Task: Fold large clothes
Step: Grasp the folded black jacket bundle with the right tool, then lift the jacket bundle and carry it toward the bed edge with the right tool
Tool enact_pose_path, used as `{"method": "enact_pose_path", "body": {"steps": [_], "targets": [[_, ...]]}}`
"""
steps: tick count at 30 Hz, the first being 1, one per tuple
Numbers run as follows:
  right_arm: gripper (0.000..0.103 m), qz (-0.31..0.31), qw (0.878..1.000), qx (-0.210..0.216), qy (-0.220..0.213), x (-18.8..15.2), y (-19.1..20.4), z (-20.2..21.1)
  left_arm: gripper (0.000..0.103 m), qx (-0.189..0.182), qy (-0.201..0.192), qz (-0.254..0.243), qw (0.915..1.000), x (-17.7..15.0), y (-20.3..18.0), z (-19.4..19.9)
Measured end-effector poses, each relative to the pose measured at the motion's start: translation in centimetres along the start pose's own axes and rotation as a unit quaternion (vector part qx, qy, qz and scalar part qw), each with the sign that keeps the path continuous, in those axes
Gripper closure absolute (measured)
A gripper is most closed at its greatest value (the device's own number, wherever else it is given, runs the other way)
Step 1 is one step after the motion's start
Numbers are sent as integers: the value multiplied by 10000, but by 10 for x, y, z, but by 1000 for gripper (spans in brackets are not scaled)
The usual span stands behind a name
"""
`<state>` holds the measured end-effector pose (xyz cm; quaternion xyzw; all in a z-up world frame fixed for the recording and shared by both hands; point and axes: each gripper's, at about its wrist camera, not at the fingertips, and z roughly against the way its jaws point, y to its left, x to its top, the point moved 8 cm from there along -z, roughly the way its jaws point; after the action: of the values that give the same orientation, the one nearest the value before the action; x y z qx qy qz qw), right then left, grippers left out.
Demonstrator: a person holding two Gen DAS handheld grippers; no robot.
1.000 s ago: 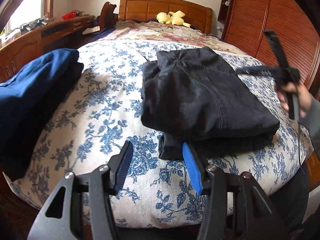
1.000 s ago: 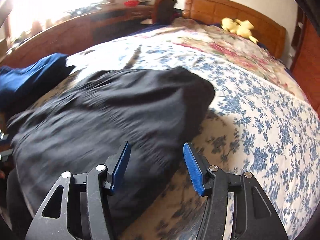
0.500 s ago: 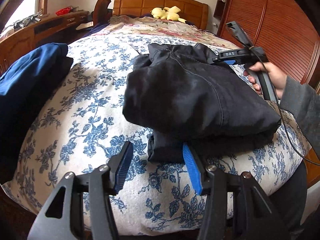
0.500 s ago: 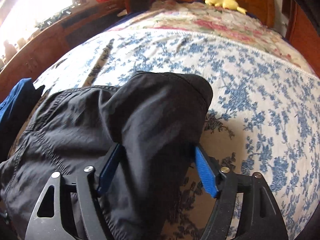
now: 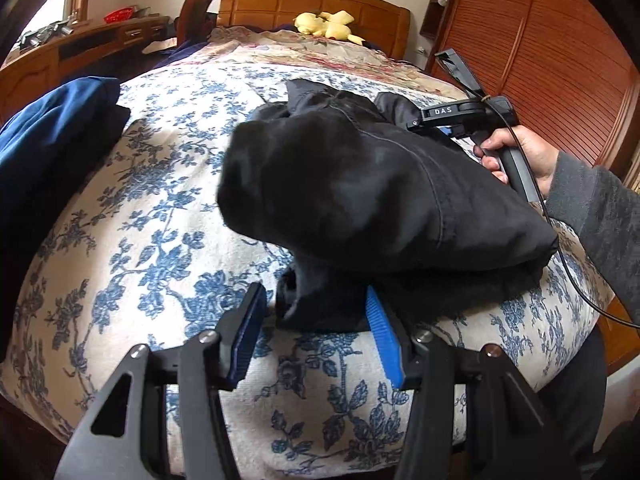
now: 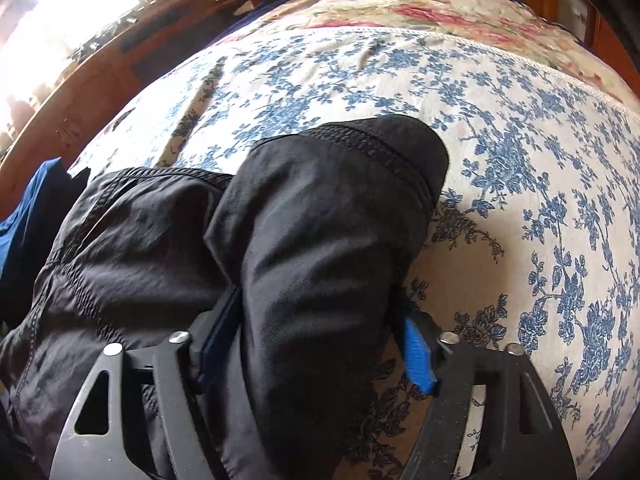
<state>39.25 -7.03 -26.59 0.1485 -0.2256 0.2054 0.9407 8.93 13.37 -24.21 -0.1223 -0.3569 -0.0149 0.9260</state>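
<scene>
From where I sit, the fold looks mostly done: the black garment (image 5: 380, 200) lies doubled into a thick bundle on the bed (image 5: 140, 248), near its front edge. My right claw (image 6: 316, 344) has a fat roll of the top layer between its fingers, though cloth hides the pads, so I cannot tell whether it is pinching or merely straddling. My left claw (image 5: 316, 332) is spread wide, a low corner of the bundle sitting between its fingers, ungripped. What is left, I judge, is laying this last flap flat (perhaps squaring the edges too). The garment's far side is hidden, and the blue clothes (image 5: 48, 136) at the left are cut off.
</scene>
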Motion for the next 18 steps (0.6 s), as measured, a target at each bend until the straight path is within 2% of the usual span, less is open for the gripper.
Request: {"method": "enact_pose_path", "body": {"steps": [1,2,4,7,13,18], "targets": [[40,52,10000,-17,1,0,1,0,63,-41,4,-11,10000,0,-1,0],[43,95,10000,-24,-5,-1,2,1,65,-94,19,-1,10000,0,-2,0],[57,198,9998,-76,-23,-2,2,5,83,-97,-12,27,9999,3,0,0],[66,206,9997,-77,-144,-3,-1,15,92,-290,-32,69,9995,5,2,3],[78,316,9981,-157,-512,1,9,48,97,-150,-471,-84,9987,28,1,28],[84,507,9953,-146,-814,4,30,79,98,-31,-808,-85,9967,49,14,53]]}}
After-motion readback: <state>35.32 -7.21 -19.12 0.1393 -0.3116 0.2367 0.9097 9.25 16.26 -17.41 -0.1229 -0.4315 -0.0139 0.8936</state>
